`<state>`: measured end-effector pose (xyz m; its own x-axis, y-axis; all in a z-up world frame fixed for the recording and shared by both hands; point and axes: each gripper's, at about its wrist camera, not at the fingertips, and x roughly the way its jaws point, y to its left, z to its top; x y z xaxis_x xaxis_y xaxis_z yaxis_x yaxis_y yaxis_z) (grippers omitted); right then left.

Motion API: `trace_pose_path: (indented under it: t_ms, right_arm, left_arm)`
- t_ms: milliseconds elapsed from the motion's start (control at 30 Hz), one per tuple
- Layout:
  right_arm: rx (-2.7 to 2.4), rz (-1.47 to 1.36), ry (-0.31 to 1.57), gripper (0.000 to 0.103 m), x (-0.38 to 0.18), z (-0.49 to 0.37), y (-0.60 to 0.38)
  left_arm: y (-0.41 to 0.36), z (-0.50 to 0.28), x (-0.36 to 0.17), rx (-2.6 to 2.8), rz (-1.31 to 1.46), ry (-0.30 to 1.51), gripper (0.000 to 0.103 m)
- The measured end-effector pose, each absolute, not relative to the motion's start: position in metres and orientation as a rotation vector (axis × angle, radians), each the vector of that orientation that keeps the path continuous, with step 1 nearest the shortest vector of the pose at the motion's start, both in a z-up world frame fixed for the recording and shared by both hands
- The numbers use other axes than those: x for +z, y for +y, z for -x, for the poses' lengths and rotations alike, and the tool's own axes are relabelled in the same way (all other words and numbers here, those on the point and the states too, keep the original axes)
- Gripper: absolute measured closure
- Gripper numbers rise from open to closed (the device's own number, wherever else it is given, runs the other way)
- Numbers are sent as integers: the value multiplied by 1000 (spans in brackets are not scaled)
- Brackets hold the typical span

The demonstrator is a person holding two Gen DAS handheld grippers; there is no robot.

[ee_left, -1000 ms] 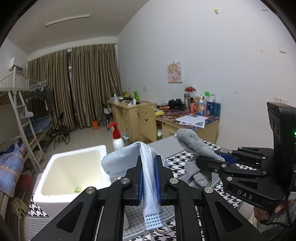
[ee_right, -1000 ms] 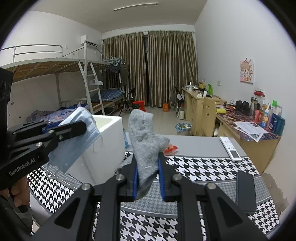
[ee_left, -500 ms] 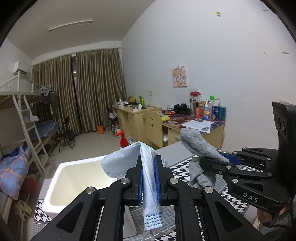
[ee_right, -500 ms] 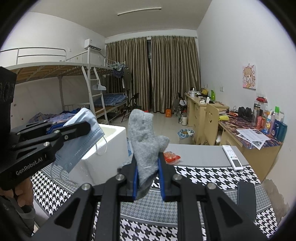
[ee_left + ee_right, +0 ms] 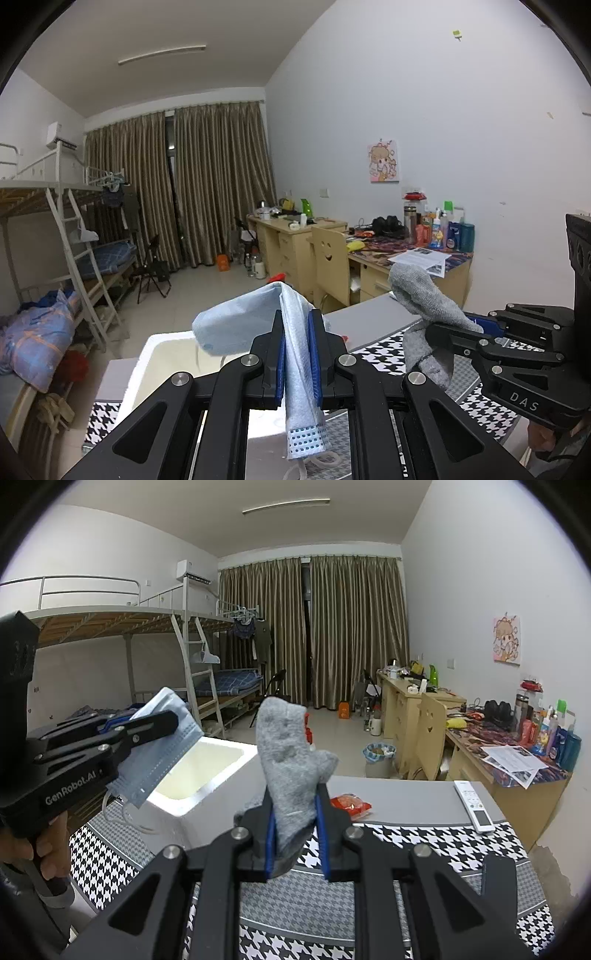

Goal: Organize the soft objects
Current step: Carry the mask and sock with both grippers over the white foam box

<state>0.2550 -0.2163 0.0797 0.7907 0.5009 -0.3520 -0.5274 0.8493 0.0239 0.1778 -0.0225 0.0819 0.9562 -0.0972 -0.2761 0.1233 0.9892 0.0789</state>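
left gripper pinches pale blue face mask, folded over fingers, long axis hanging down, loops dangling. right gripper pinches grey sock, toe end standing upright above fingers. white foam box sits open on left side of houndstooth table, below and just beyond mask; sock is right of box, further off. judgement: left hand nearer box, so mask likely drops in first.
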Motion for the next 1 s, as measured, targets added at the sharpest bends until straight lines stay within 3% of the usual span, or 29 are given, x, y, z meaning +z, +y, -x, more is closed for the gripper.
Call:
trace_pose_path:
  t_ms: [1000]
  right_arm:
    - [648,125,354,81,98,-266,-161]
  left_arm:
    - [19,-198,92,22,-75,257,91]
